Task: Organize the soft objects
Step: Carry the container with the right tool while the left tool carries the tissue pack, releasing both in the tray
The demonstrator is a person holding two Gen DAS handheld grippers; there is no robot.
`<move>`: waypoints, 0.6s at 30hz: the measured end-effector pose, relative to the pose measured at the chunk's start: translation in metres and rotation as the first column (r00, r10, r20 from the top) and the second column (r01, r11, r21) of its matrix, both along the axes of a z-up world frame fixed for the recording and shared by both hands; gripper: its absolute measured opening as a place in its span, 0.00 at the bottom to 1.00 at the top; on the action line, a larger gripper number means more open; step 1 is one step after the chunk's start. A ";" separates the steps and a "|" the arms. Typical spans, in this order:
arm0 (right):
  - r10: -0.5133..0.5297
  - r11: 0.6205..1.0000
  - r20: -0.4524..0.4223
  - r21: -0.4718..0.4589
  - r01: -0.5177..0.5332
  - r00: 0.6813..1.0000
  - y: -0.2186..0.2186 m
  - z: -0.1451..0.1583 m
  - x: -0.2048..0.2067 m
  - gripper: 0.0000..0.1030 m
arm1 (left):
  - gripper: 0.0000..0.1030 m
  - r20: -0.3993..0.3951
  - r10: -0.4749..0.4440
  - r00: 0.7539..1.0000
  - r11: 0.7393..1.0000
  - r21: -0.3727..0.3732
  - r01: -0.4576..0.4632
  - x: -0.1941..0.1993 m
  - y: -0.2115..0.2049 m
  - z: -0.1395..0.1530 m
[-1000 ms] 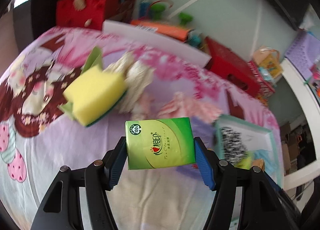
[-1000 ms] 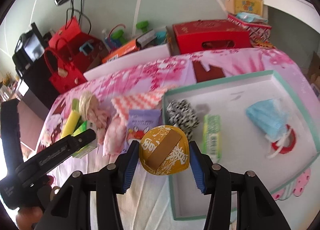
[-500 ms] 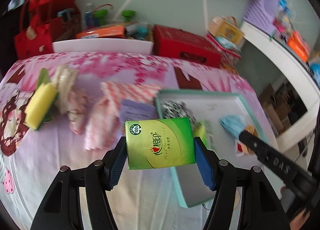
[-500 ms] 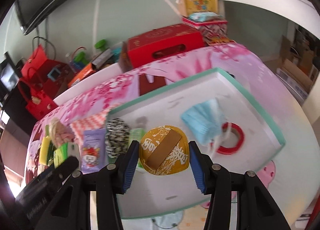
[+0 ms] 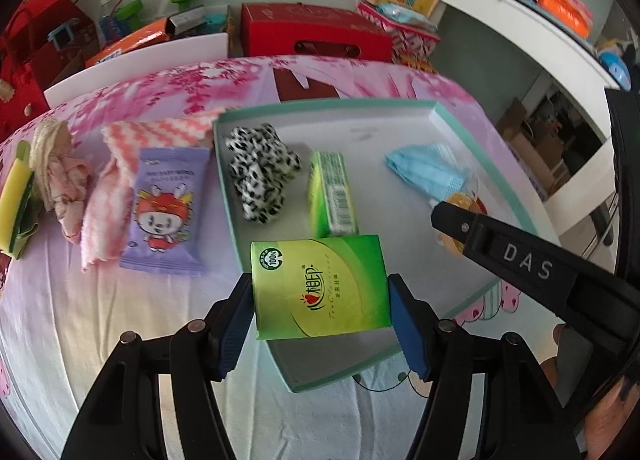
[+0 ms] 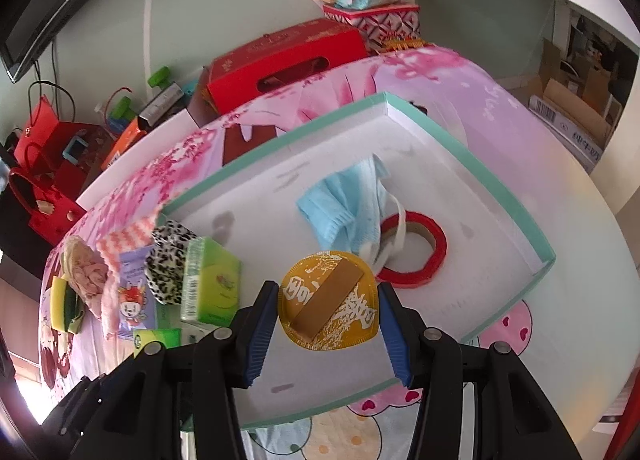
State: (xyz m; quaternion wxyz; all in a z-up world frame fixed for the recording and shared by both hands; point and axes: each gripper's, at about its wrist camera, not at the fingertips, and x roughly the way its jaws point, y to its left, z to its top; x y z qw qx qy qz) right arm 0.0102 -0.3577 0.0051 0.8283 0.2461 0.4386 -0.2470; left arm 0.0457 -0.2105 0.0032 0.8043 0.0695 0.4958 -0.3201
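My left gripper (image 5: 320,296) is shut on a green tissue pack (image 5: 320,286), held above the near left corner of the white box with teal rim (image 5: 256,256). My right gripper (image 6: 329,320) is shut on a round yellow pad (image 6: 329,300) over the box's near part (image 6: 472,164). In the box lie a leopard-print cloth (image 5: 260,172), a second green tissue pack (image 5: 332,192), a blue face mask (image 6: 344,204) and a red tape roll (image 6: 412,252). The right gripper's arm (image 5: 520,260) shows in the left wrist view.
Left of the box on the pink sheet lie a purple wipes pack (image 5: 164,204), a pink zigzag cloth (image 5: 108,200), a beige-pink cloth bundle (image 5: 60,172) and a yellow sponge (image 5: 14,208). A red box (image 5: 312,36) and red bags (image 6: 52,164) stand behind.
Both grippers have swung right with their loads, from over the loose items on the sheet to over the box. The right one moved deeper over it, toward the mask and tape.
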 end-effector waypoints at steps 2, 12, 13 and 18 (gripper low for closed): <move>0.000 1.000 -0.010 0.010 0.000 1.000 -0.001 -0.005 0.000 0.51 | 0.64 -0.004 -0.006 1.000 1.000 0.022 0.006 -0.002 -0.004 -0.005; 0.015 0.999 -0.054 0.041 -0.012 0.998 -0.001 -0.020 0.004 0.52 | 0.64 -0.017 -0.030 0.999 0.998 0.053 0.031 -0.004 -0.012 -0.012; 0.016 0.999 -0.051 0.043 -0.014 0.999 -0.001 -0.020 0.005 0.52 | 0.64 -0.018 -0.030 0.999 0.998 0.052 0.031 -0.004 -0.012 -0.012; 0.023 0.999 -0.040 0.044 -0.021 0.999 0.001 -0.018 0.005 0.65 | 0.64 -0.023 -0.030 0.999 0.998 0.046 0.031 -0.003 -0.011 -0.012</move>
